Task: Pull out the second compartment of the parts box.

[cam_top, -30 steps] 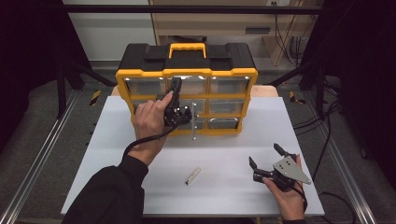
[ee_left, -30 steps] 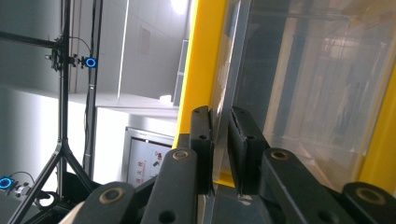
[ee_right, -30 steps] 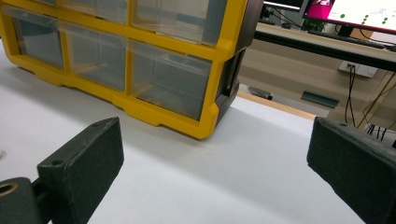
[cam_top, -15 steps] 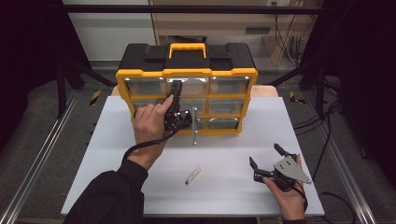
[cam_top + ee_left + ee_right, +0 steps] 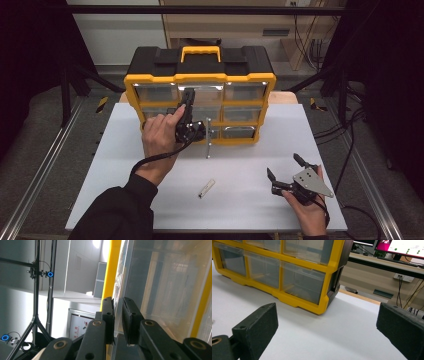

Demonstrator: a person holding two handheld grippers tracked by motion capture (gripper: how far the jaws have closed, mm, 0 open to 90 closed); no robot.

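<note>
Little has shifted since a second ago: the left hand-held gripper [image 5: 187, 97] stays raised against the yellow-and-black plastic drawer organizer [image 5: 200, 80] at the back of the white desk [image 5: 115, 165], its jaws clenched on the thin clear front lip of a transparent drawer [image 5: 160, 290] in the middle column. Near this hand-held gripper's right, a slim metal rod [image 5: 208, 137] stands before the cabinet. The right hand-held gripper [image 5: 286, 170] rests well apart, jaws released and empty. Between both lies a small pale stick [image 5: 206, 188].
</note>
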